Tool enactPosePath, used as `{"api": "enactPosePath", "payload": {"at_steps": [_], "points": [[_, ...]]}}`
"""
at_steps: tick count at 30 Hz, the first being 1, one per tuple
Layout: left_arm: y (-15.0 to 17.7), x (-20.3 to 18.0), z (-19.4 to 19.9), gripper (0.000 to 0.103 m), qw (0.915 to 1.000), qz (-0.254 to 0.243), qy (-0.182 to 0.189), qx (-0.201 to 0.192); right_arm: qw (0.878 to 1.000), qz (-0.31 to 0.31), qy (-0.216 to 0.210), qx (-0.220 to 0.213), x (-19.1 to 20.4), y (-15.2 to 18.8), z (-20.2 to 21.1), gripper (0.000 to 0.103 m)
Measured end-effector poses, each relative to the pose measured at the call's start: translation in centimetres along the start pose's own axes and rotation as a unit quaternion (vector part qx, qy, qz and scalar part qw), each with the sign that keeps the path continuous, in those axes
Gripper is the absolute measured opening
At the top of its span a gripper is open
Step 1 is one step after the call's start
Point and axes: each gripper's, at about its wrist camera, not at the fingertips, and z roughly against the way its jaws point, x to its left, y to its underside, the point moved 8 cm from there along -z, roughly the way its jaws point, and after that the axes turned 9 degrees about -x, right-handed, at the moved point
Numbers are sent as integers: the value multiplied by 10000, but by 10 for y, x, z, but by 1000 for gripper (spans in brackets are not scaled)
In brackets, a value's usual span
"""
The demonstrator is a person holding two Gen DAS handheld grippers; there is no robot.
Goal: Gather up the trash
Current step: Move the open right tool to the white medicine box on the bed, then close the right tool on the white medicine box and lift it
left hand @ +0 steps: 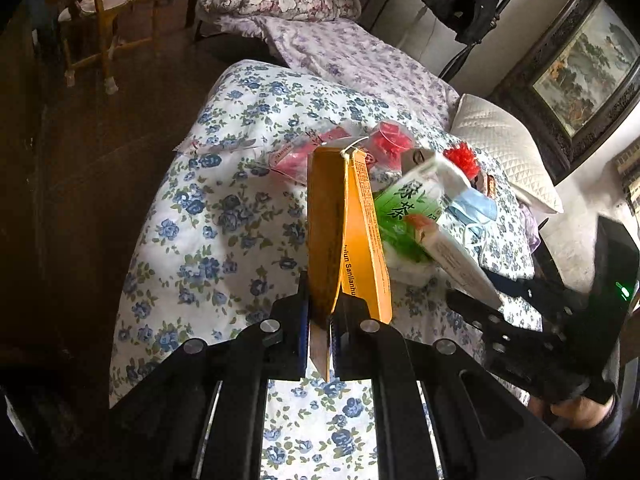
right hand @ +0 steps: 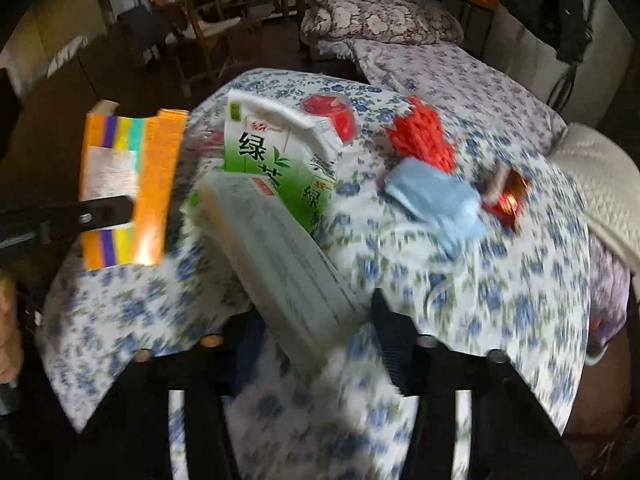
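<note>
Left tool (left hand: 320, 344) clenched on orange carton (left hand: 344, 232). Right tool (right hand: 316, 344) grasping green tea carton (right hand: 276, 216), long axis pointing away over bed (right hand: 500, 300).

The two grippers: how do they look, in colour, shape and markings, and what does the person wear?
Both are black. The left gripper has flat linkage bars, round silver bolts and blue ribbed pads. The right gripper's plate has small holes, and its body shows a green light. A dark sleeve covers the wrist.

Flattened orange carton (left hand: 344, 236) stands upright off the bed; green-and-white tea carton (right hand: 280, 184) tilts beside it.
</note>
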Motion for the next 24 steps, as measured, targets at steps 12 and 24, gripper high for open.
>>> {"api": "enactPosePath", "payload": {"at_steps": [12, 24], "points": [[3, -6, 5, 10, 10000, -19, 34, -44, 9982, -544, 55, 231, 8, 53, 42, 74], [2, -6, 4, 10, 9999, -111, 9, -53, 9952, -195, 952, 100, -19, 18, 26, 77]]}}
